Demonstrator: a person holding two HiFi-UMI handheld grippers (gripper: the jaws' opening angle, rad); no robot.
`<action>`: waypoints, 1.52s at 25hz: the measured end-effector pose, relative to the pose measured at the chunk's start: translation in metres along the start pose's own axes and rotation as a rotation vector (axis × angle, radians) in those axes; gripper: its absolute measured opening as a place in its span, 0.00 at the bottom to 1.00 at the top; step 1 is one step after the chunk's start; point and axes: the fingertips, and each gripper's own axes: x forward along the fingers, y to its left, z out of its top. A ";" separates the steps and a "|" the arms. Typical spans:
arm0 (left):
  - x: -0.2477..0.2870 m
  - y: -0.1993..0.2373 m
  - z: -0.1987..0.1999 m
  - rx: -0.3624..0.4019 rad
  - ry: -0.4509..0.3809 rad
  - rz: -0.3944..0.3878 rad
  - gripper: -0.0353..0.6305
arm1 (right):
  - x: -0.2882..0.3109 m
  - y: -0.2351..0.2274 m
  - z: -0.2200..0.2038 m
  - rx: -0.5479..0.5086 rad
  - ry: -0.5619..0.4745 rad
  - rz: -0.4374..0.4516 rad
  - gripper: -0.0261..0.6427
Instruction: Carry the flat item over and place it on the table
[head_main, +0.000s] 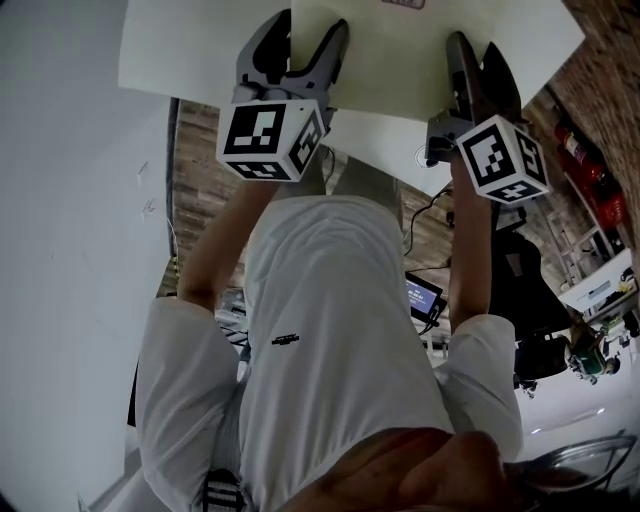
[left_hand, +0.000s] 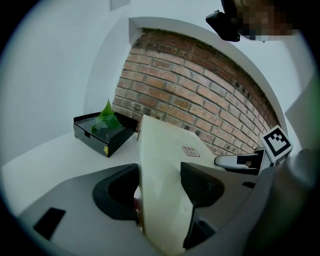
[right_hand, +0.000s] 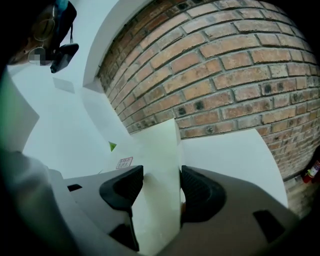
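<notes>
The person wears a white short-sleeved T-shirt (head_main: 340, 330) with a small dark logo (head_main: 285, 340), and the grey left gripper (head_main: 307, 32) and right gripper (head_main: 477, 48) each bear a black-and-white marker cube (head_main: 270, 138).

The place looks like an indoor workroom, part office and part lab. A bare brick wall (left_hand: 200, 95) stands behind a plain white table (left_hand: 45, 155), and the floor (head_main: 200, 160) is laid in wood-look planks. A black swivel office chair (head_main: 520, 285) sits near a small lit screen (head_main: 421, 297) with cables trailing from it. A red fire extinguisher (head_main: 572, 143) stands by the wall. Cluttered white desks (head_main: 600, 285) fill the far side.
</notes>
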 end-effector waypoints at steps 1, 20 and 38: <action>0.004 0.000 -0.001 0.000 0.002 -0.001 0.47 | 0.003 -0.003 0.000 0.001 0.001 -0.002 0.42; 0.080 0.024 -0.017 -0.005 0.025 -0.008 0.47 | 0.071 -0.043 -0.007 0.013 0.015 -0.026 0.42; 0.112 0.046 -0.030 -0.029 0.070 -0.012 0.47 | 0.104 -0.054 -0.017 0.007 0.059 -0.070 0.42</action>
